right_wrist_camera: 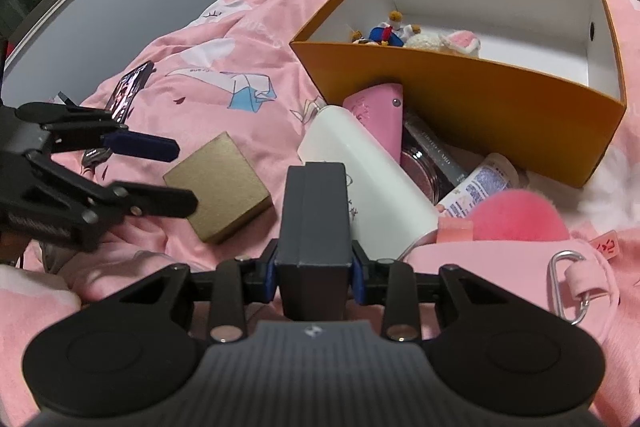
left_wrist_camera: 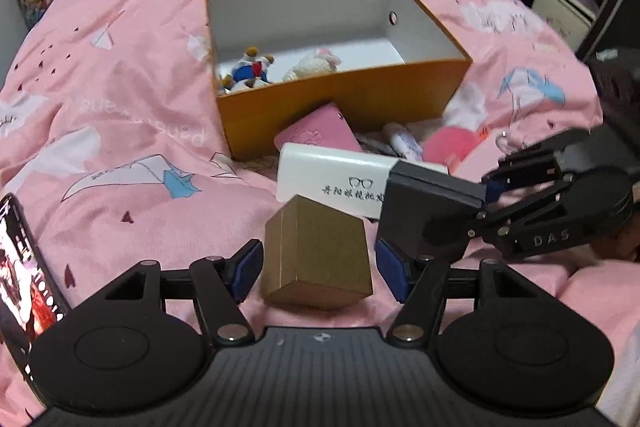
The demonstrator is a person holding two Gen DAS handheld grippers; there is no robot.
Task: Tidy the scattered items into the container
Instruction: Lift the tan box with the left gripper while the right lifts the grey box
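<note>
The right gripper point(right_wrist_camera: 313, 277) pinched a dark box point(right_wrist_camera: 312, 211) at lower centre; the left gripper point(left_wrist_camera: 318, 267) straddled the gold box point(left_wrist_camera: 318, 259), fingers wide. Carried toward the orange container point(right_wrist_camera: 460, 99), upper right, the dark box perhaps might slip.

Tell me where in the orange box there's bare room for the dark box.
The orange box has bare white floor from the plush toys to the end wall with the round hole. The toy end is crowded. Outside, the front wall is packed: pink pouch, white glasses case, bottle.
</note>
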